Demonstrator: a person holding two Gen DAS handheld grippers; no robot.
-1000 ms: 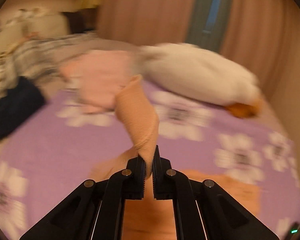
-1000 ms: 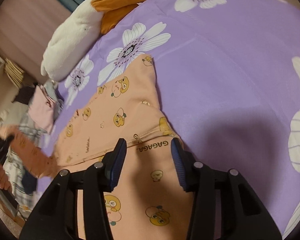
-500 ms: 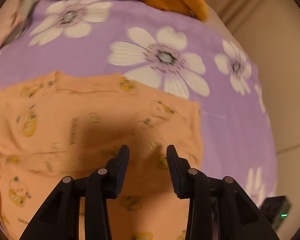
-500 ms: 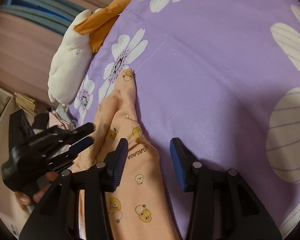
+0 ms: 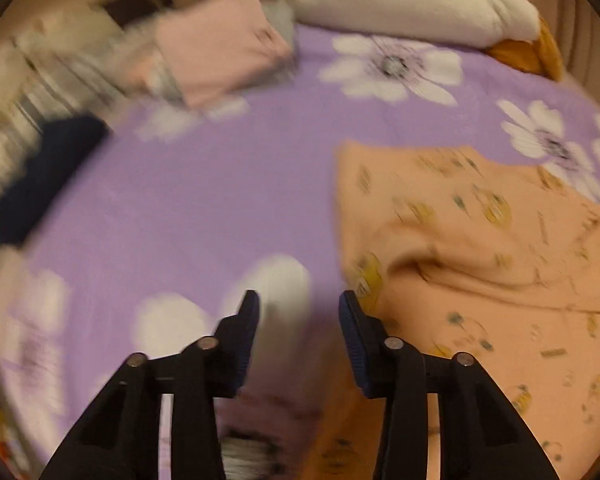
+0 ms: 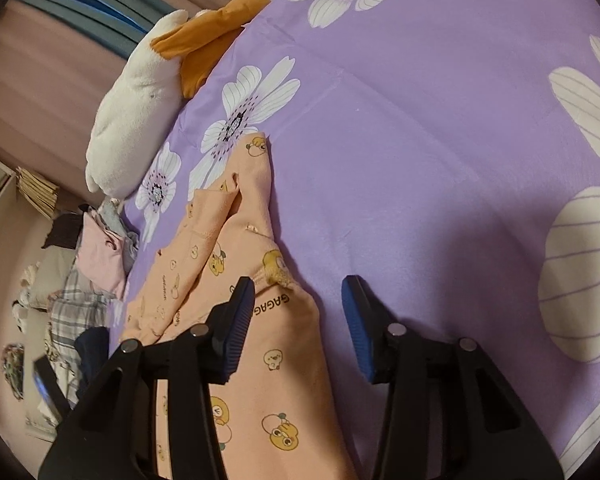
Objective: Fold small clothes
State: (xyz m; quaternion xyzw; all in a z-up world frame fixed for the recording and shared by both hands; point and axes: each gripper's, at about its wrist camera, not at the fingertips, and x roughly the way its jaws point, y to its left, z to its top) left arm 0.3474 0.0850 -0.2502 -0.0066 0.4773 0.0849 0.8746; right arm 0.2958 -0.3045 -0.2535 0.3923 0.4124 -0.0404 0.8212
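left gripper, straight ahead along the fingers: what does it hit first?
Most likely the bare purple bedsheet. The open left gripper holds nothing; the orange garment lies just off its right finger. Motion blur makes depth uncertain.

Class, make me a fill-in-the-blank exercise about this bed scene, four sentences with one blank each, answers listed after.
1. The printed garment lying on the bedsheet is ____ in colour.
2. The bedsheet is purple with white ____.
3. The plush toy is white with an ____ part.
4. The folded item at the bed's far side is ____.

Answers: orange; flowers; orange; pink
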